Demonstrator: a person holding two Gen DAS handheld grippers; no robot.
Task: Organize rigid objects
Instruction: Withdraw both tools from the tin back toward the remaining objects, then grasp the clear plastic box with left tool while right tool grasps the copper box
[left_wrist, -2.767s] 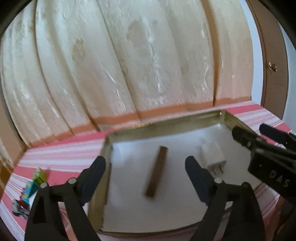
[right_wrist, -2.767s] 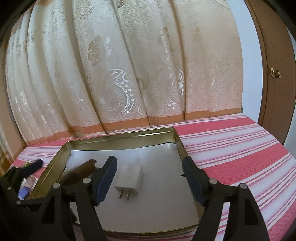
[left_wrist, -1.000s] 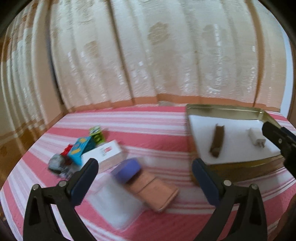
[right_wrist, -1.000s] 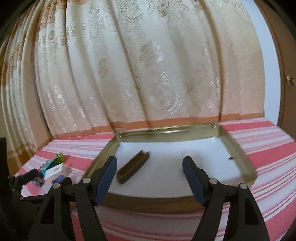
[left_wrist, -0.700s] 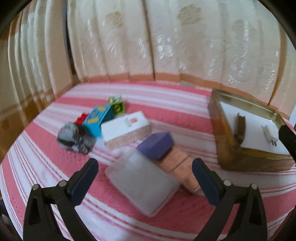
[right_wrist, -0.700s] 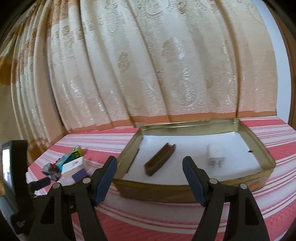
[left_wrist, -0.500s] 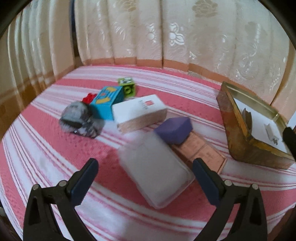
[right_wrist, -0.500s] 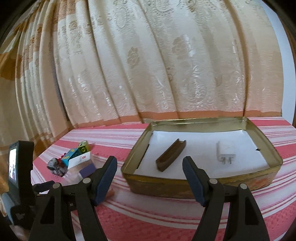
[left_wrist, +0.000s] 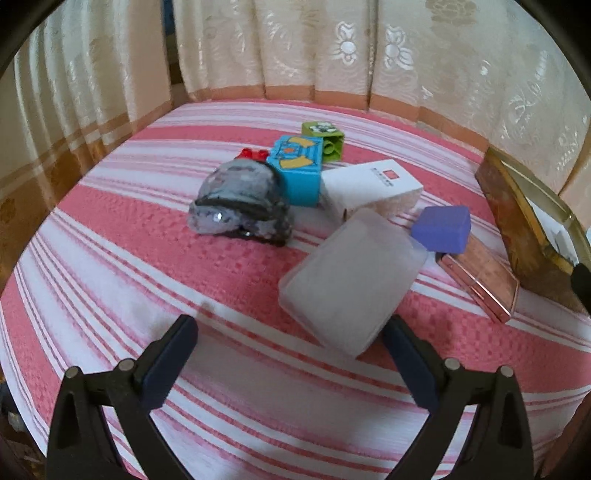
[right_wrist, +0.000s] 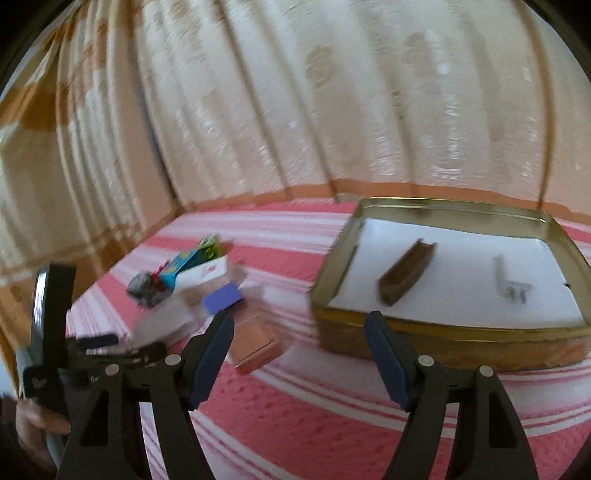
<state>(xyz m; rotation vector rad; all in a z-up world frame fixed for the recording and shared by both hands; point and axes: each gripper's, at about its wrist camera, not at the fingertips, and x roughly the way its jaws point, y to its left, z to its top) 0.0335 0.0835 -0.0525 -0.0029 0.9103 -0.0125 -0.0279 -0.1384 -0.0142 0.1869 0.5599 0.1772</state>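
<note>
2 views. Left wrist: your left tool (left_wrist: 288, 349) hangs spread and empty, lined up on the frosted plastic case (left_wrist: 351, 280), probably your next pick, amid loose items on the striped surface (left_wrist: 122, 266). Right wrist: your right tool (right_wrist: 299, 350) is spread, empty; the gold tin (right_wrist: 436, 343) holds 1 brown trough piece (right_wrist: 406, 271) and 1 white charger (right_wrist: 511, 282).

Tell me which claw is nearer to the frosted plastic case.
Left. The left claw is open right at the frosted plastic case; the right claw is open farther off, facing the gold tin.
</note>
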